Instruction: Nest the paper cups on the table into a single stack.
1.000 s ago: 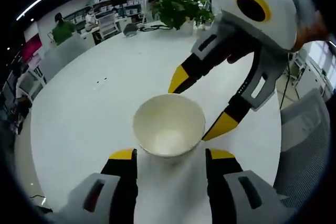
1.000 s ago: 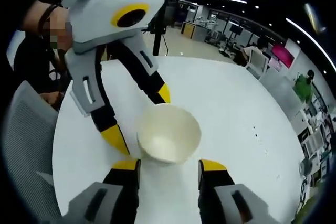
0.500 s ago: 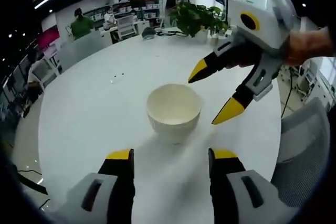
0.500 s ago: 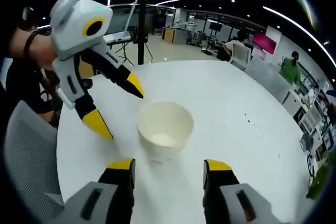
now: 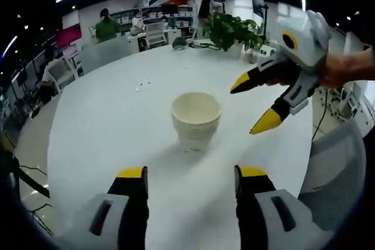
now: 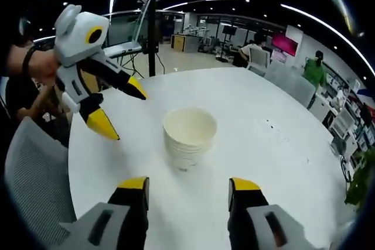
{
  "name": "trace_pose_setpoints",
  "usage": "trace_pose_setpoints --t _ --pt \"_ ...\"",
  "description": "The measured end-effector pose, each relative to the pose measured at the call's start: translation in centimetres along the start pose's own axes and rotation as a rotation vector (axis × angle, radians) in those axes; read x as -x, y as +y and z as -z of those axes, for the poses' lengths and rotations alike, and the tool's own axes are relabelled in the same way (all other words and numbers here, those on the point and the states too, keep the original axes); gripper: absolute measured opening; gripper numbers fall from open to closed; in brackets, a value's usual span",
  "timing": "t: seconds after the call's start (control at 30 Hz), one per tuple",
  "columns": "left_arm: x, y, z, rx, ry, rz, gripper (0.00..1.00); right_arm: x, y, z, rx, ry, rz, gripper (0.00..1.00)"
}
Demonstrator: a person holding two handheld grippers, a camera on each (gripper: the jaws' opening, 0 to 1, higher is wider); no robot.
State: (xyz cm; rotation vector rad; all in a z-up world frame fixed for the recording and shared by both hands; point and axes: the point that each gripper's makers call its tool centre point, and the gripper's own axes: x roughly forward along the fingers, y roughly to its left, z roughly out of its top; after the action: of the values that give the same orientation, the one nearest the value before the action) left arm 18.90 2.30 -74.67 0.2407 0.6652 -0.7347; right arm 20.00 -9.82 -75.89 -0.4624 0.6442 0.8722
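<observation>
Cream paper cups [image 5: 196, 120], nested in one ribbed upright stack, stand mid round white counter [image 5: 105, 133]; nesting looks done. Left tongs [image 5: 190, 173] gape empty at six o'clock, right tongs [image 5: 256, 105] released at three o'clock, apart from it.

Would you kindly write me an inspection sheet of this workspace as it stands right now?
Surface: round white table, bare apart from what is listed below.
Job's things: one stack of paper cups, upright near the table's middle, several rims nested; no loose cup seen.
Clutter: a few small dark specks on the far side of the table.
Grippers: left gripper open, jaws short of the stack, holding nothing; right gripper open, likewise clear of it.
Cables: a dark cable hanging past the table edge in the left gripper view.
Surroundings: open office, grey mesh chair at the table, potted plant, people at distant desks.
</observation>
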Motion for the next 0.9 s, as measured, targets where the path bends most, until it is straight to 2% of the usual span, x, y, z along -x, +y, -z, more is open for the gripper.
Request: trace_pose_setpoints --t 0.37,0.5,0.63,0.73,0.9 --pt "1.7 -0.4 1.1 0.05 -0.041 -0.03 0.6 2.1 0.9 1.6 -0.074 -0.016 0.045 0.55" --pt "2.4 -1.5 2.3 0.068 -0.044 -0.031 0.61 2.9 1.1 2.0 -0.135 -0.048 0.074 0.56" --pt "3.1 -1.7 3.9 0.093 -0.037 -0.043 0.61 3.3 1.7 3.1 -0.125 -0.049 0.09 0.57" --pt "2.9 -1.6 4.7 0.116 -0.043 -0.051 0.62 3.9 2.3 3.4 -0.148 -0.056 0.096 0.59" --pt "3.4 -2.0 5.0 0.133 -0.057 -0.057 0.63 4.5 3.1 3.4 -0.194 -0.081 0.107 0.6"
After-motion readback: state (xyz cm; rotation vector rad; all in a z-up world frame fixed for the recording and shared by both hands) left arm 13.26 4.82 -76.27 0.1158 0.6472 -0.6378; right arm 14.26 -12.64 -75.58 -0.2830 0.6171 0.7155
